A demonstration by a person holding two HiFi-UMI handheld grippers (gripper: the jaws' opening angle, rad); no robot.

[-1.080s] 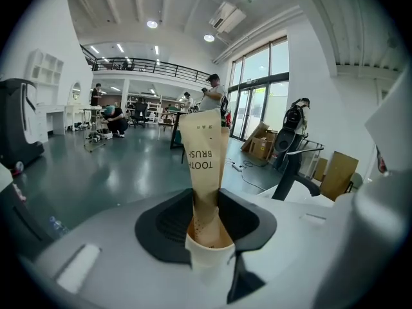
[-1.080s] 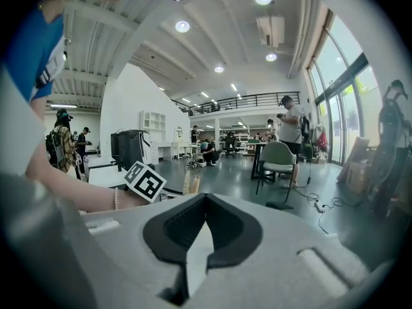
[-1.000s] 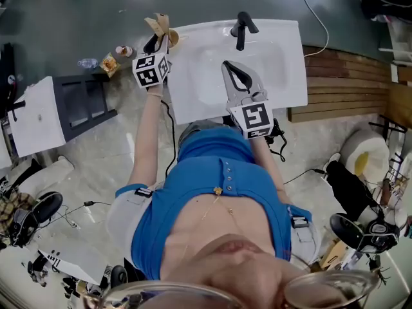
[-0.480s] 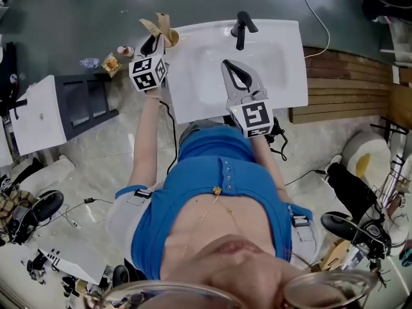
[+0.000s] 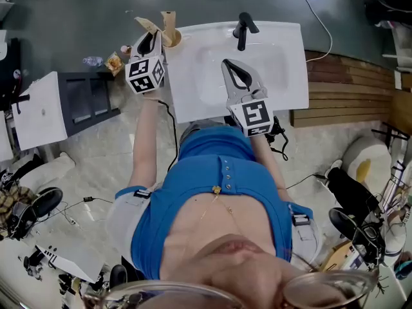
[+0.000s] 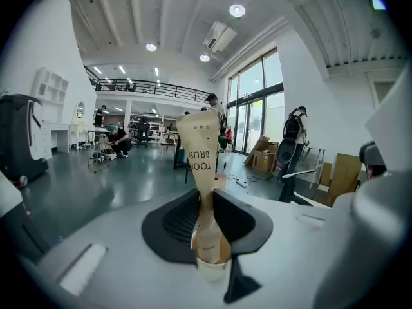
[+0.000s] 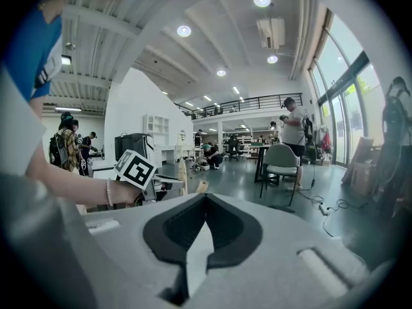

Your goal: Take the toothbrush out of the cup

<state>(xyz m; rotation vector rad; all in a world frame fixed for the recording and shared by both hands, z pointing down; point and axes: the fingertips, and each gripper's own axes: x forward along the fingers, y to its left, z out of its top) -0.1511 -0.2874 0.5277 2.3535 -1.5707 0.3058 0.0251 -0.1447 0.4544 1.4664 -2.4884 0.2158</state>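
Observation:
A toothbrush in a brown paper packet stands between the jaws of my left gripper, which have just been closing and now pinch it. Its lower end sits at the mouth of the white cup. In the head view the left gripper is at the sink's back-left corner beside the cup, with the packet leaning left above it. A second packet stands upright in the cup. My right gripper hangs shut over the basin with nothing in it.
The white sink has a black faucet at its back edge. A dark shelf unit stands to the left, with small items near it. Wooden planks lie to the right. People stand in the hall beyond.
My left gripper has risen and shifted left, and the leaning packet has come up with it. The right gripper has kept still.

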